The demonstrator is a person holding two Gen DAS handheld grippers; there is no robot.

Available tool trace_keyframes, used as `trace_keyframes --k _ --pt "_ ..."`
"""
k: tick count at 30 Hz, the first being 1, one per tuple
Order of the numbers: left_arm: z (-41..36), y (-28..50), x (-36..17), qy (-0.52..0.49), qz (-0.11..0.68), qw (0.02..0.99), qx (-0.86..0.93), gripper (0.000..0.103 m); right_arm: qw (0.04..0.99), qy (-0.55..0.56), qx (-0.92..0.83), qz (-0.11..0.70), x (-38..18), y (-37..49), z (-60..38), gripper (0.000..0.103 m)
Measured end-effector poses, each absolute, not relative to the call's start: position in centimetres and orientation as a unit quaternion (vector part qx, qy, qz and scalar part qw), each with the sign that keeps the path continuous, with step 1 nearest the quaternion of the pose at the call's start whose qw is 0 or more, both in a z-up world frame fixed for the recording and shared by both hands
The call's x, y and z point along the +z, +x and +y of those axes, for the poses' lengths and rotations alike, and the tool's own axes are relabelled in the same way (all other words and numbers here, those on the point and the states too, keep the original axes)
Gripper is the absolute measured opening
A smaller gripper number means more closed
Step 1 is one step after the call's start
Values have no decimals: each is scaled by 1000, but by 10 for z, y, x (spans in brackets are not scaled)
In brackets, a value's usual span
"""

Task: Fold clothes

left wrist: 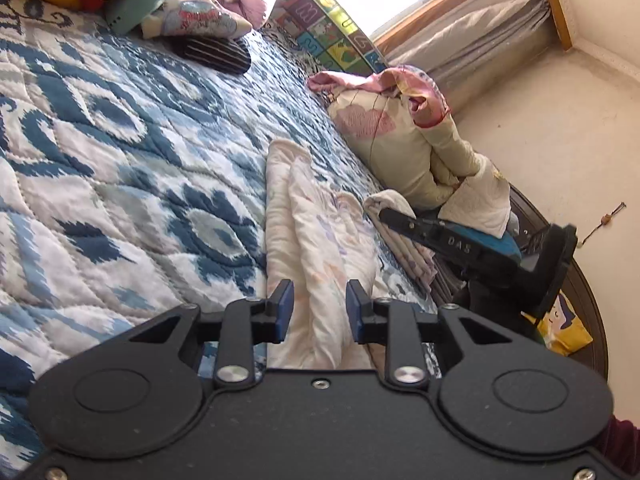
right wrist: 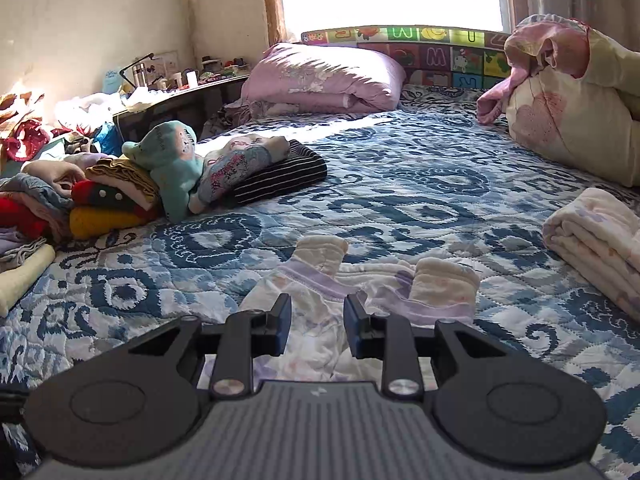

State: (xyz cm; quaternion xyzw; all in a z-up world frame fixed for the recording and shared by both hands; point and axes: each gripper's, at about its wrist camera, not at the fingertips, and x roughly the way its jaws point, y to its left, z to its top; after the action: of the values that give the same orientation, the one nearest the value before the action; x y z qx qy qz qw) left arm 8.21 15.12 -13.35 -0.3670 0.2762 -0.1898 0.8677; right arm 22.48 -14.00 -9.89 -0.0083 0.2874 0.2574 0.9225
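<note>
A cream garment with pale purple print lies on the blue patterned quilt. In the left wrist view it is a long bunched strip (left wrist: 316, 232) running away from my left gripper (left wrist: 320, 312), whose jaws stand open over its near end. In the right wrist view the same kind of garment (right wrist: 360, 280) shows two cuffed legs with purple bands, just past my right gripper (right wrist: 317, 322), which is open above it. The right gripper (left wrist: 452, 240) also shows in the left wrist view, beside a folded cream garment (left wrist: 400, 232).
A folded cream piece (right wrist: 596, 240) lies at the right. A pile of folded clothes (right wrist: 120, 188) and a striped dark piece (right wrist: 280, 176) lie at the left. Pillows (right wrist: 320, 76) and a bundled duvet (right wrist: 568, 104) sit at the far side. The quilt (right wrist: 400, 184) spreads between.
</note>
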Motion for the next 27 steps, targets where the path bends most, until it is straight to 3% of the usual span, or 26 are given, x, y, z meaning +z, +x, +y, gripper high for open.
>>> trace_keyframes --k 4,9,12,16,20,27 --pt "128 104 -113 -315 264 887 -209 25 908 -31 299 293 -109 204 -136 29" --pt "79 132 -167 -222 352 887 -202 25 904 -8 292 312 -140 199 -136 30" --pt "74 127 -180 -202 338 897 -202 25 903 -22 279 325 -157 197 -134 29" --pt "73 123 -174 -168 330 905 -209 25 905 -29 267 331 -162 197 -134 34" --pt "79 114 -132 -128 283 925 -217 26 908 -25 273 316 -141 184 -138 34" --pt "78 200 -107 -64 266 931 -242 26 908 -76 305 277 -129 167 -123 34"
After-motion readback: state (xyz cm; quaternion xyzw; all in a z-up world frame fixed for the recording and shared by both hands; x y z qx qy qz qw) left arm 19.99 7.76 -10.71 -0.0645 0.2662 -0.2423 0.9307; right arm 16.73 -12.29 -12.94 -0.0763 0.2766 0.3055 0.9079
